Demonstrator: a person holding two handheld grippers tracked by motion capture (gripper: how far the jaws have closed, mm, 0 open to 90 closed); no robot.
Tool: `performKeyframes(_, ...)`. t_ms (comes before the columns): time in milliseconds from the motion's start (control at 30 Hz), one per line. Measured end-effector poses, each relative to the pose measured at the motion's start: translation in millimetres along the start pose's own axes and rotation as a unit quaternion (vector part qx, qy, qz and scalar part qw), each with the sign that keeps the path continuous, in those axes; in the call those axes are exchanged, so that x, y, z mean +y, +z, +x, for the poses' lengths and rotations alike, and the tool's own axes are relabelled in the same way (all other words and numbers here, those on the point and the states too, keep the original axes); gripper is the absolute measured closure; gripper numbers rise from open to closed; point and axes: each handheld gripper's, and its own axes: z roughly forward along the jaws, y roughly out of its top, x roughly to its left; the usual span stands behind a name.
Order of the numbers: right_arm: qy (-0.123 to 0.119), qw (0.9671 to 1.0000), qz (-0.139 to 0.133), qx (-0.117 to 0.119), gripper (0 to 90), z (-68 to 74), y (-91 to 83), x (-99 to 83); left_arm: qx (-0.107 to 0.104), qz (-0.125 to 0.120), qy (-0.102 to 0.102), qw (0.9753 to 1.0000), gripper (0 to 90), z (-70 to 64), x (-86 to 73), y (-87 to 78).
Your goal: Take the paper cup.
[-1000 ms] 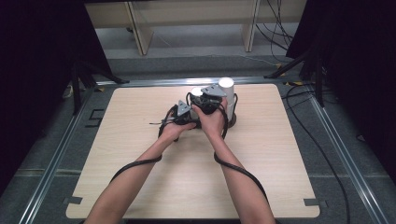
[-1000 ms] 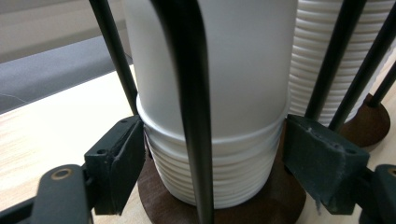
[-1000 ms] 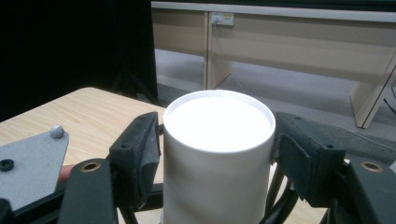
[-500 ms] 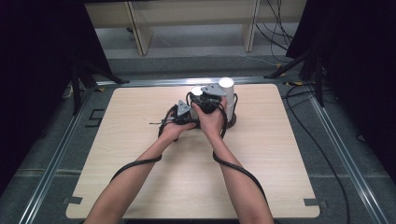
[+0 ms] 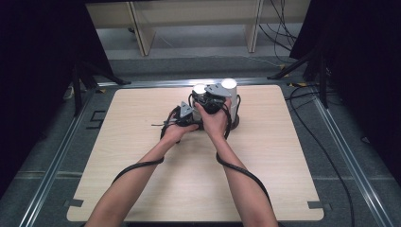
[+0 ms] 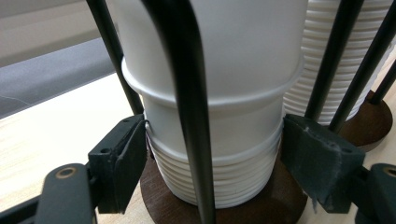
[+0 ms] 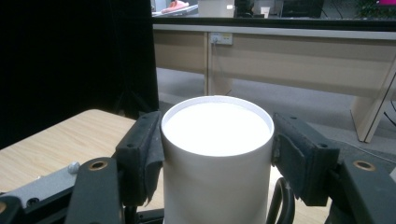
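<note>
Two stacks of upside-down white paper cups stand in a black wire holder (image 6: 187, 116) on a brown wooden base (image 6: 159, 186). My left gripper (image 6: 215, 144) is shut on the near cup stack (image 6: 247, 154), low down at its ribbed rims, with both pads touching. The outermost cup (image 6: 243, 46) has its rim just above that grip. My right gripper (image 7: 217, 158) is shut on the top cup (image 7: 217, 140), one pad on each side near its flat bottom. In the high view, the left gripper (image 5: 189, 113) and right gripper (image 5: 208, 97) meet at the holder, mid-table.
The second cup stack (image 5: 229, 85) stands right beside the first, also seen as ribbed rims (image 6: 308, 70). The light wood table (image 5: 142, 189) has bare board all around the holder. Cables trail along both forearms. A bench (image 7: 289, 51) stands beyond the far edge.
</note>
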Motion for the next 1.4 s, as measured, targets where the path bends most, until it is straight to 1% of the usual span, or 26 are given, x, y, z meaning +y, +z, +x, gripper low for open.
performKeyframes(133, 0.001, 1.0000, -0.001, -0.005, 36.3, 1.3, -3.1, 2.4, 0.000, 0.000, 0.001, 1.0000, 23.0, 0.0, 0.1, 0.0)
performKeyframes(200, 0.001, 0.9999, -0.011, 0.001, 36.3, 0.7, -3.6, 4.2, 0.000, 0.004, 0.006, 1.0000, 23.0, 0.5, 0.1, -0.5)
performKeyframes(233, -0.001, 0.9999, -0.011, -0.003, 36.3, 1.1, -4.9, 5.5, 0.000, 0.004, 0.006, 1.0000, 23.0, 0.6, 0.2, -0.5)
performKeyframes(267, -0.003, 0.9998, -0.017, 0.001, 36.3, 1.1, -4.2, 6.2, 0.000, 0.004, 0.005, 1.0000, 23.0, 0.6, 0.3, -0.4)
performKeyframes(300, -0.017, 0.9997, -0.018, -0.003, 36.3, -0.5, -5.4, 7.9, 0.000, 0.005, 0.007, 1.0000, 23.0, 0.5, 0.5, -0.4)
performKeyframes(333, -0.001, 0.9998, -0.018, 0.002, 36.3, 1.2, -6.0, 9.2, 0.000, 0.003, 0.005, 1.0000, 23.0, 0.1, 0.6, -0.2)
performKeyframes(367, 0.000, 0.9998, -0.017, 0.000, 36.3, 1.5, -6.9, 10.4, 0.001, 0.007, 0.009, 0.9999, 23.0, 0.3, 1.0, -0.8)
performKeyframes(533, -0.001, 0.9995, -0.032, 0.002, 36.4, 1.5, -11.3, 18.8, 0.000, 0.006, 0.005, 1.0000, 23.0, -0.1, 0.9, 0.0)
performKeyframes(567, -0.012, 0.9994, -0.034, 0.003, 36.4, 0.4, -12.2, 20.4, 0.000, 0.006, 0.005, 1.0000, 23.0, 0.0, 1.0, -0.1)
performKeyframes(600, -0.004, 0.9994, -0.033, 0.004, 36.4, 1.9, -13.1, 21.7, 0.002, 0.005, 0.002, 1.0000, 23.0, -0.5, 0.8, 0.3)
performKeyframes(633, -0.005, 0.9992, -0.039, 0.004, 36.4, 1.6, -13.3, 23.1, -0.001, 0.006, 0.004, 1.0000, 22.9, 0.1, 1.0, 0.4)
performKeyframes(700, -0.002, 0.9993, -0.037, 0.004, 36.4, 2.6, -14.9, 26.0, 0.002, 0.008, 0.011, 0.9999, 22.9, 0.4, 1.1, 1.1)
performKeyframes(733, -0.007, 0.9992, -0.040, 0.004, 36.4, 1.9, -15.1, 27.2, 0.002, 0.008, 0.011, 0.9999, 22.9, 0.5, 1.1, 1.1)
performKeyframes(767, 0.002, 0.9993, -0.037, 0.005, 36.4, 2.9, -16.3, 28.3, 0.006, 0.009, 0.012, 0.9999, 23.0, 0.0, 1.1, 1.0)
performKeyframes(800, -0.003, 0.9991, -0.042, 0.008, 36.5, 2.6, -16.3, 29.6, 0.002, 0.012, 0.011, 0.9999, 22.9, 0.4, 1.4, 0.1)
performKeyframes(833, 0.004, 0.9990, -0.044, 0.007, 36.5, 3.8, -17.5, 30.7, -0.001, 0.008, 0.010, 0.9999, 22.9, 0.6, 1.2, 1.0)
performKeyframes(900, -0.007, 0.9986, -0.051, 0.008, 36.5, 2.7, -18.9, 33.7, 0.000, 0.006, 0.006, 1.0000, 22.9, 0.0, 1.4, 0.9)
performKeyframes(933, 0.007, 0.9990, -0.044, 0.007, 36.5, 4.3, -20.5, 34.5, 0.001, 0.013, 0.011, 0.9999, 22.9, 0.7, 1.8, 0.1)
performKeyframes(1000, 0.000, 0.9984, -0.055, 0.011, 36.5, 3.3, -21.8, 38.4, 0.001, 0.009, 0.010, 0.9999, 22.9, 0.6, 1.5, 0.7)
performKeyframes(1133, -0.001, 0.9978, -0.065, 0.010, 36.5, 3.9, -26.0, 44.6, 0.003, 0.009, 0.008, 0.9999, 22.9, 0.0, 1.4, 0.7)
performKeyframes(1167, -0.011, 0.9978, -0.065, 0.009, 36.5, 3.0, -27.6, 46.6, 0.002, 0.009, 0.008, 0.9999, 22.9, -0.1, 1.4, 0.8)
performKeyframes(1233, -0.005, 0.9971, -0.073, 0.018, 36.5, 4.0, -29.6, 49.3, 0.003, 0.010, 0.007, 0.9999, 23.1, -0.3, 1.7, 0.6)
performKeyframes(1267, -0.012, 0.9971, -0.075, 0.011, 36.5, 3.7, -30.7, 50.5, 0.000, 0.010, 0.009, 0.9999, 23.2, 0.1, 1.8, 0.6)
performKeyframes(1333, -0.004, 0.9973, -0.072, 0.012, 36.5, 5.5, -34.0, 53.1, 0.000, 0.010, 0.009, 0.9999, 23.3, 0.2, 1.7, 0.5)
performKeyframes(1367, -0.014, 0.9969, -0.076, 0.015, 36.5, 3.8, -34.9, 54.8, 0.000, 0.011, 0.009, 0.9999, 23.3, 0.2, 1.8, 0.4)
performKeyframes(1400, -0.011, 0.9964, -0.082, 0.017, 36.5, 3.9, -35.4, 55.8, 0.001, 0.011, 0.009, 0.9999, 23.3, 0.2, 1.8, 0.7)
